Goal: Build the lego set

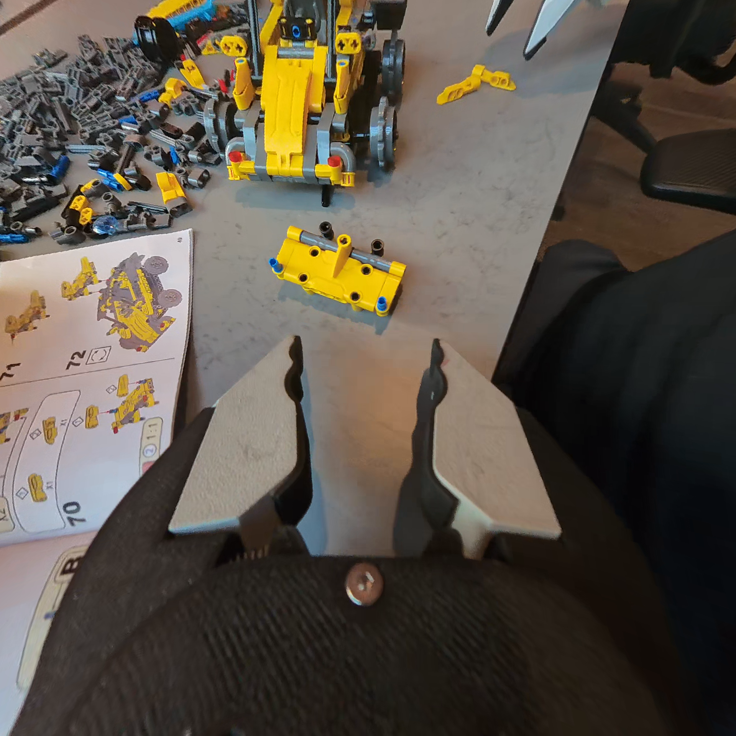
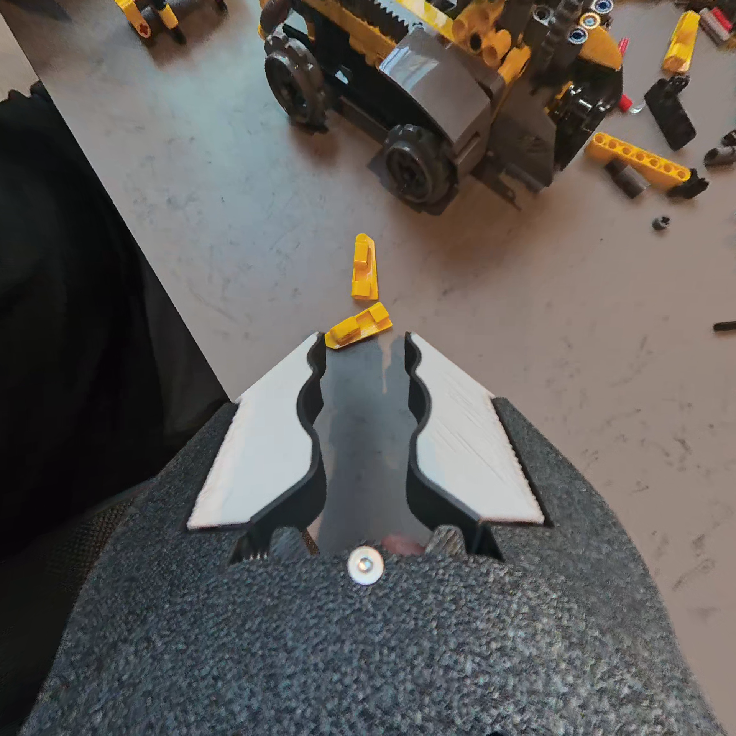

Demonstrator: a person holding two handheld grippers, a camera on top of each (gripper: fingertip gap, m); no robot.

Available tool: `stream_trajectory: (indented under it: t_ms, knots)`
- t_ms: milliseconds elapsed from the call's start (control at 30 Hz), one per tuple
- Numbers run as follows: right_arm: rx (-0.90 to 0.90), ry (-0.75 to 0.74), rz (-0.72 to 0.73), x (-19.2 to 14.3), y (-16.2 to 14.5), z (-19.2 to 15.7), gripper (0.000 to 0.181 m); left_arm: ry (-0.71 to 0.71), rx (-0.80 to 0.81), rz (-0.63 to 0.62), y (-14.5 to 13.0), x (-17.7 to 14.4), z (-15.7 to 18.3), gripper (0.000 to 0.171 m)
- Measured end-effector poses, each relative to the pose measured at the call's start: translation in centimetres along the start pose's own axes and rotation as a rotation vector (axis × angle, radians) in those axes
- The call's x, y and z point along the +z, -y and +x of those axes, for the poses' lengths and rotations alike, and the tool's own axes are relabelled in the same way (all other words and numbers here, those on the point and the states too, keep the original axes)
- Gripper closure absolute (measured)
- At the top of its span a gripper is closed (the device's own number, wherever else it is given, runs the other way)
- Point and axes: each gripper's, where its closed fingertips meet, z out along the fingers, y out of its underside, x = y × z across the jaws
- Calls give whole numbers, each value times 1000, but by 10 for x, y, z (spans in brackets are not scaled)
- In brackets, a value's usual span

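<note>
The left gripper hangs over the bench near its front edge, jaws apart and empty. Just beyond its tips lies a yellow block assembly with blue and black pins. An open instruction booklet lies at the near left. Farther in stands the yellow and grey vehicle model, with a heap of loose parts toward the far left.

The right gripper also has its jaws apart and holds nothing. A small yellow wedge piece lies just ahead of its left finger, a second yellow wedge a little beyond.
</note>
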Motion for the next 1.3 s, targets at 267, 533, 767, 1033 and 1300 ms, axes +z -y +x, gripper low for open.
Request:
stream_trajectory:
  t_ms: [267, 533, 767, 1033, 1300]
  knots:
    - [35, 10, -65, 10, 2, -2, 139, 81, 174, 63, -2, -6, 26, 125]
    - [10, 12, -117, 20, -5, -6, 152, 47, 148, 53, -4, -4, 26, 125]
    - [-73, 14, -120, 22, -2, -12, 169, 18, 99, 53, -5, -4, 24, 123]
    - [-110, -22, -117, 16, 1, -11, 173, 25, 105, 40, -6, -2, 24, 121]
    - [-115, -58, -72, 10, 10, -6, 173, 18, 100, 39, -7, -2, 25, 121]
